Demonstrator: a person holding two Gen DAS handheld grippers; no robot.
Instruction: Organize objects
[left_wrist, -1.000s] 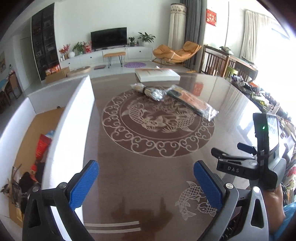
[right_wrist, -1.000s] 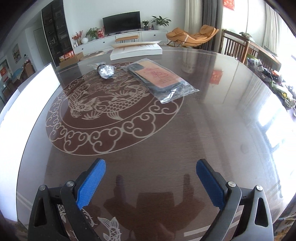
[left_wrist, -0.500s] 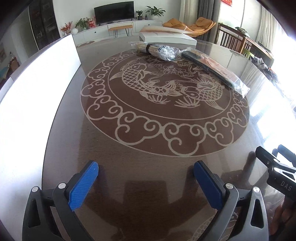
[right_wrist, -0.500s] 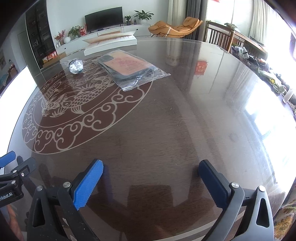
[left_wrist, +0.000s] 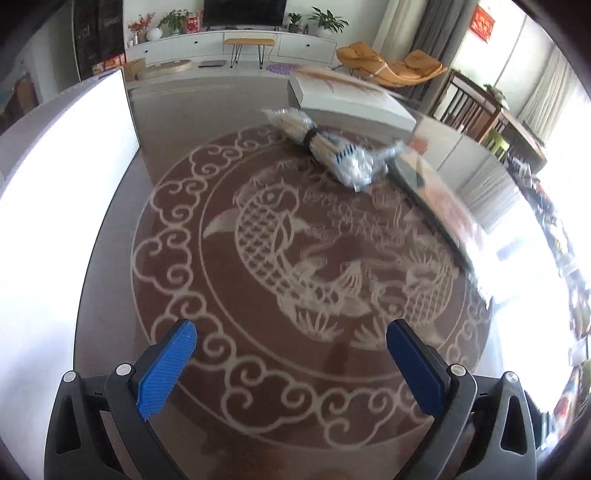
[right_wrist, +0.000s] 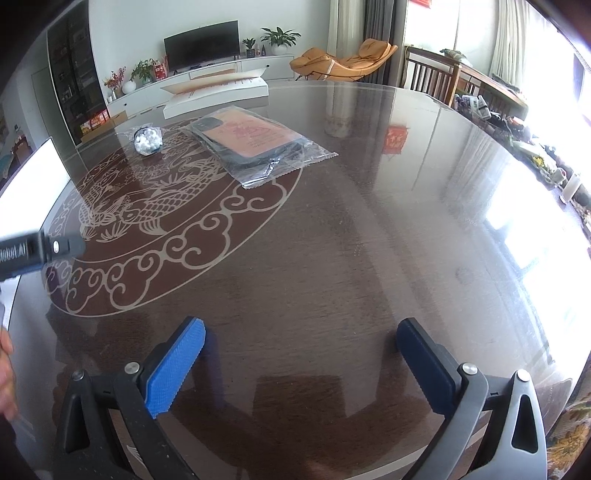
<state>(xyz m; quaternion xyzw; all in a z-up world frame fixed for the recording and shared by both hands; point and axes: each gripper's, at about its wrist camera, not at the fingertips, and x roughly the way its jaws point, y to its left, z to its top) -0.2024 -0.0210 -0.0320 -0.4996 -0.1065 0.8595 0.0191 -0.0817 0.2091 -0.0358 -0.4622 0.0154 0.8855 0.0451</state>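
A plastic-wrapped bundle of cotton swabs (left_wrist: 325, 151) lies on the dark round table (left_wrist: 258, 229), far ahead of my left gripper (left_wrist: 291, 339), which is open and holds nothing. The same bundle (right_wrist: 147, 140) shows end-on in the right wrist view. Beside it lies a clear bag with a phone case and an orange card (right_wrist: 255, 144), blurred along the right in the left wrist view (left_wrist: 436, 192). My right gripper (right_wrist: 301, 341) is open and empty over bare table. The left gripper's body (right_wrist: 33, 251) shows at the left edge there.
A flat white box (left_wrist: 351, 99) sits at the table's far side (right_wrist: 214, 92). A tall white box wall (left_wrist: 55, 177) stands along the table's left. A hand (right_wrist: 5, 373) shows at the lower left. Chairs and a cluttered sideboard (right_wrist: 491, 103) stand at the right.
My left gripper has swept in over the table's fish pattern, closer to the swab bundle. My right gripper has shifted right and slightly forward. Both stay open.
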